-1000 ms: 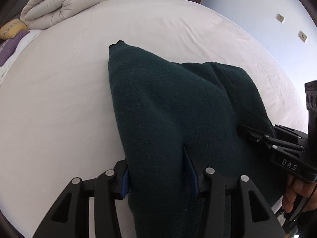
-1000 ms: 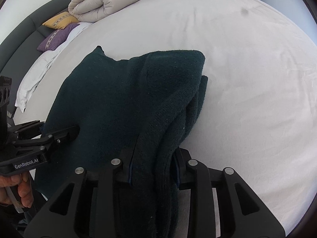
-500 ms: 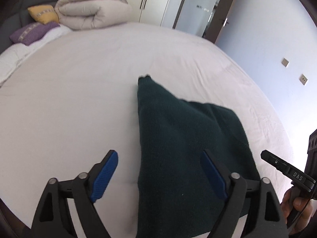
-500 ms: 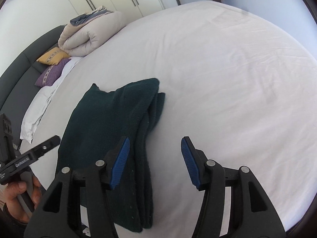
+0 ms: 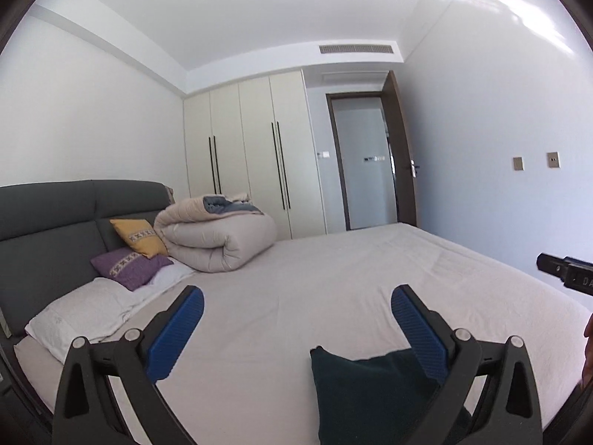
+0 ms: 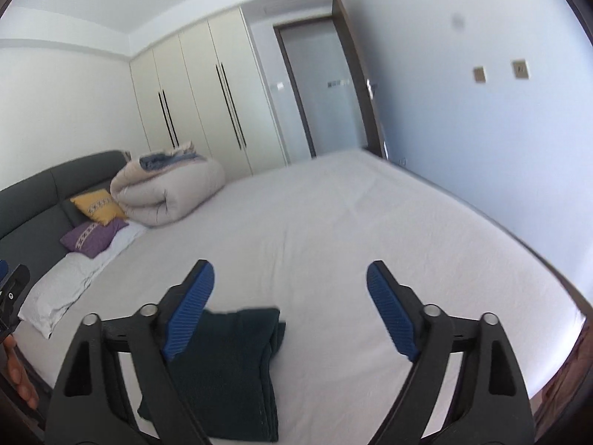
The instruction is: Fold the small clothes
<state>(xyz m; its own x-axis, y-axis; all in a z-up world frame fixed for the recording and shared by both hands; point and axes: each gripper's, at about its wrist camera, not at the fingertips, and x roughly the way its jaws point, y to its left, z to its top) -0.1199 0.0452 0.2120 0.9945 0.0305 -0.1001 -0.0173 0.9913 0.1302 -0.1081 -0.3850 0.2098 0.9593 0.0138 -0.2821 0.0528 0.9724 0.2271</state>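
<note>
A dark green knitted garment [image 6: 229,367] lies folded on the white bed sheet [image 6: 333,230] near the bed's front edge. In the left wrist view its far corner [image 5: 363,393] shows low between the fingers. My left gripper [image 5: 296,311] is open and empty, raised above and behind the garment. My right gripper [image 6: 291,289] is open and empty too, raised above the garment's right side. The tip of the right gripper [image 5: 563,272] shows at the right edge of the left wrist view.
A rolled beige duvet [image 5: 218,237], a yellow cushion [image 5: 139,235], a purple cushion [image 5: 128,267] and a white pillow [image 5: 79,315] lie by the dark grey headboard [image 5: 48,215]. A cream wardrobe [image 5: 252,155] and a door [image 5: 365,163] stand behind the bed.
Both grippers have let go of the green garment, opened, and drawn back and tilted upward. The garment stays folded on the sheet.
</note>
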